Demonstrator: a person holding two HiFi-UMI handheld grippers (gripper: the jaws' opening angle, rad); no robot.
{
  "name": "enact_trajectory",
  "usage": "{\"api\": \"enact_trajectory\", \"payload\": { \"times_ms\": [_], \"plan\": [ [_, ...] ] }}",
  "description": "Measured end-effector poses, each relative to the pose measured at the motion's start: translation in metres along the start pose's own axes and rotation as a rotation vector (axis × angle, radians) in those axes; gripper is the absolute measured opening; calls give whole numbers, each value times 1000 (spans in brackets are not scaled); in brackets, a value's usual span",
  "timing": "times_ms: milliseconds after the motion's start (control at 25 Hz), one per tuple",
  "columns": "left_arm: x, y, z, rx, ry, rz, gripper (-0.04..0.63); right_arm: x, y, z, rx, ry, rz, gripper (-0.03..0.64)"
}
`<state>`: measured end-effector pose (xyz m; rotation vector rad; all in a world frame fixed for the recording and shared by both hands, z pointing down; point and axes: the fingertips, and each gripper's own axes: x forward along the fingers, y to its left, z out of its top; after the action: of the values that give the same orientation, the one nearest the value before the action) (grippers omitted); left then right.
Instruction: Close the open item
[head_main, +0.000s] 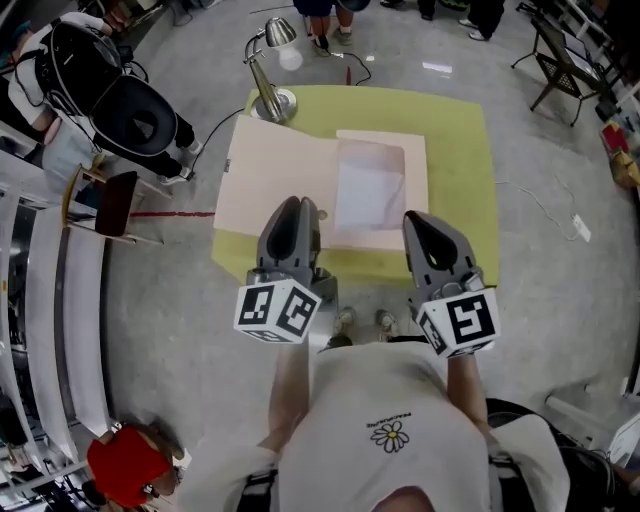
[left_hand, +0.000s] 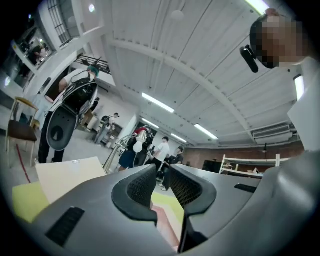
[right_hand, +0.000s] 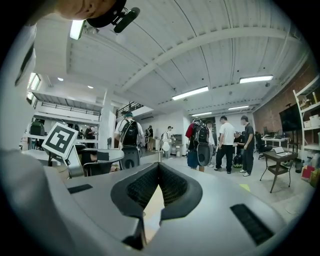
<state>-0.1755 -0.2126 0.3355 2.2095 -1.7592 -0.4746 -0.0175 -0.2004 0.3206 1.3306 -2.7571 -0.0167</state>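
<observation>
— Twelve o'clock entry?
— I list: folder, matt cream card; inner sleeve, translucent plastic.
— Eleven o'clock?
— Lamp, shiny metal. My left gripper: matt grey plastic, pads rough-meshed.

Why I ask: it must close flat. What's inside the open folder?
In the folder, a translucent sheet lies on the right half; the left is bare. The left gripper and right gripper cover its near edge; anything under the sheet is hidden.
</observation>
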Motion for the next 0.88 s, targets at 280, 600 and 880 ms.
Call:
{"api": "enact_trajectory", "payload": {
  "times_ms": [280,600,880],
  "plan": [
    [-27,81,-11,-190,-108,197,152,10,11,-18,-8,59,20,12],
    [-64,171,-58,-397,-138,398,303,15,24,-34,-31,113,33,12],
    [-71,210,-103,-473,-49,472,334,22,46,-45,-43,179,85,12]
  ]
}}
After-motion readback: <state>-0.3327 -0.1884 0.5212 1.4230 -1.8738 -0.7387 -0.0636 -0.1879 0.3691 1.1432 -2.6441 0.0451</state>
